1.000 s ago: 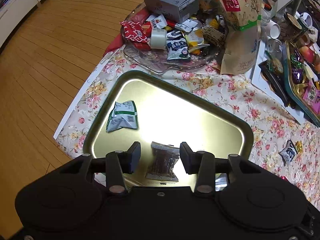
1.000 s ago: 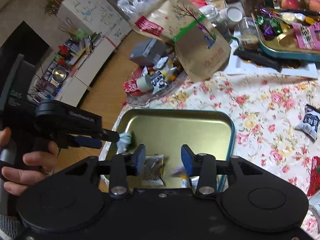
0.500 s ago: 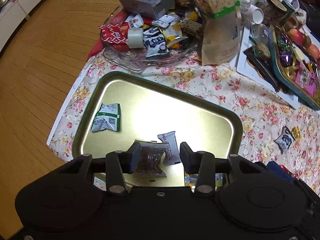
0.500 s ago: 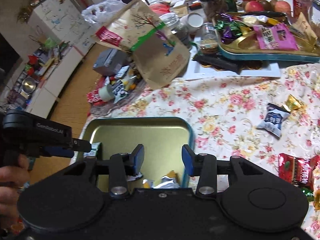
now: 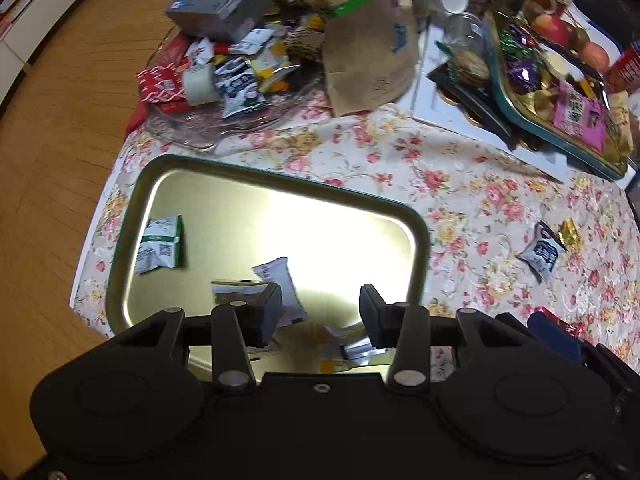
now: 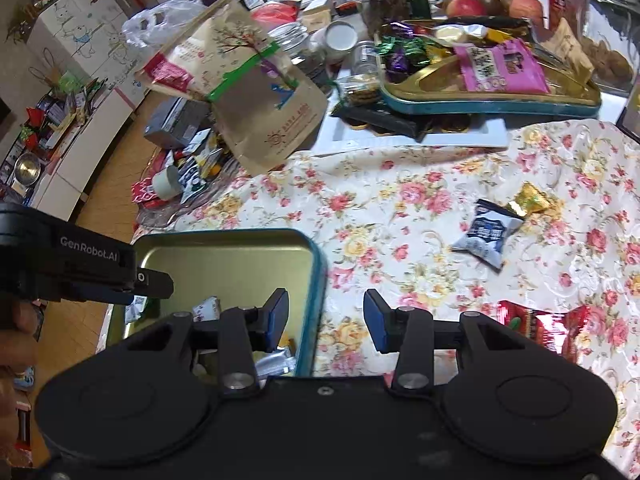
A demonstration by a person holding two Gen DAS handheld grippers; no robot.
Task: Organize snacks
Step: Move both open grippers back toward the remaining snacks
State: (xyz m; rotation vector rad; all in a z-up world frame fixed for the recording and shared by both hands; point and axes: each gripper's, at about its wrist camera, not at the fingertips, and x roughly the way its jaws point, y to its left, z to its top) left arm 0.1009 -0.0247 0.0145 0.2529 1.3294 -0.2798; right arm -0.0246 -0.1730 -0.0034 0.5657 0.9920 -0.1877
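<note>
A gold tray (image 5: 420, 240) with a teal rim lies on the flowered cloth. It holds a green-and-white packet (image 5: 160, 246), a white packet (image 5: 280, 288), a brown packet (image 5: 236, 292) half hidden by my left finger, and yellow and silver wrappers (image 5: 340, 348). My left gripper (image 5: 320, 312) hangs open above the tray's near side with nothing between its fingers. My right gripper (image 6: 326, 316) is open and empty over the tray's right rim (image 6: 316, 280). On the cloth to its right lie a blue-and-white packet (image 6: 486, 234), a gold candy (image 6: 532, 198) and a red packet (image 6: 540, 324).
Behind the tray a glass platter (image 5: 192, 136) is piled with snacks, beside a grey box (image 5: 216, 0) and a brown paper bag (image 5: 368, 52). A second tray (image 5: 560, 140) full of sweets sits at the back right. Left of the table's edge the wooden floor drops away.
Both grippers have swung right. The brown packet, once between my left fingers, now shows at the left one. A white packet has appeared in the tray. The right gripper left the tray's middle for its rim.
</note>
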